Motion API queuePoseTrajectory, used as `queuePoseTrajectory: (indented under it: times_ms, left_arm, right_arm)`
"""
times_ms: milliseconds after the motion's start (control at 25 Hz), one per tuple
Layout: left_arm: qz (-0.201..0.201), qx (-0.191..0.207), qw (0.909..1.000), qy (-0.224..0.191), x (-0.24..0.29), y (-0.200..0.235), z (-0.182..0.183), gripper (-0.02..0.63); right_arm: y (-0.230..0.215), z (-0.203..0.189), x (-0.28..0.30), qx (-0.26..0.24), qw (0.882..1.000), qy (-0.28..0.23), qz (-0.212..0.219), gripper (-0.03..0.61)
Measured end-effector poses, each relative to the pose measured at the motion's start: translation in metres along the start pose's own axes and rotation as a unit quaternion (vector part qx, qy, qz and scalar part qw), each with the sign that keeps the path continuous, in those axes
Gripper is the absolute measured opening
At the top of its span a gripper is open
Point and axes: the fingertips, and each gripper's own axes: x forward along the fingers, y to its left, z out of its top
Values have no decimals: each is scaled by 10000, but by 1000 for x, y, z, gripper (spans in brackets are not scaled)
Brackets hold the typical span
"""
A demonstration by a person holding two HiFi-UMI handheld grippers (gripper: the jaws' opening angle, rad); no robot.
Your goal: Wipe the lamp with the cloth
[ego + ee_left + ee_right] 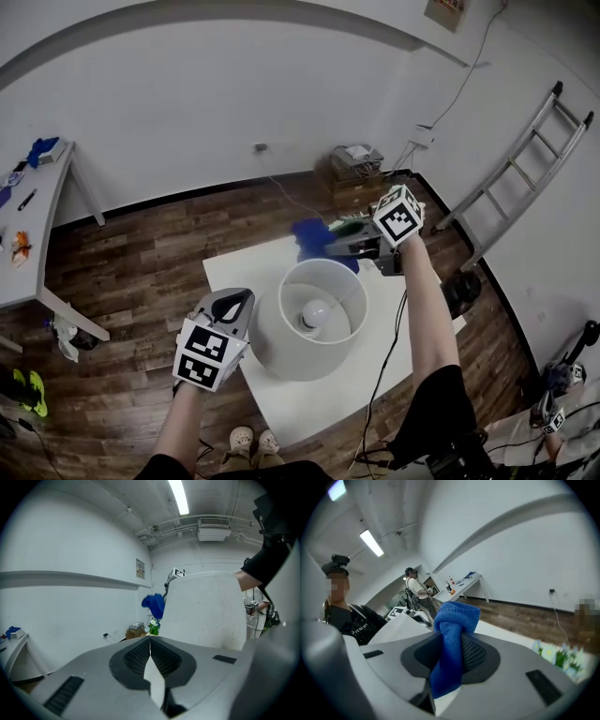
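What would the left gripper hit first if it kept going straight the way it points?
Probably the lamp shade: the shut left gripper aims right along the shade's edge, so it might graze it or slip by toward the blue cloth. Depth is unclear.

Your grey plastic left gripper (241,296) and right gripper (331,246) each carry a white cube (208,354) with black square markers. You wear black short sleeves (439,405) and pale shoes (254,441).
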Motion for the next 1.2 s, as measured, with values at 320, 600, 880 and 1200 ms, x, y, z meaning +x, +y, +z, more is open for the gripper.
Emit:
queuePoseTrajectory:
  times_ms: [320,600,880,1200]
  left_arm:
    - [-57,-200,9998,-78,-14,-4,-2,11]
    - [-81,-121,9999,-76,-25,-8,-14,11]
    - [36,-414,9991,-21,-35,-3,-43,11]
    - [-32,-407,9992,8,-27,0,-49,11]
  right_arm:
    - [136,96,10,-2186,9503,2215,87,106]
    - [117,58,100,-1918,8678,4581,-153,106]
    - [57,-9,150,-1111,7860,6065,-458,106]
    - [43,6,160,-1799,7705,5976,-1301,106]
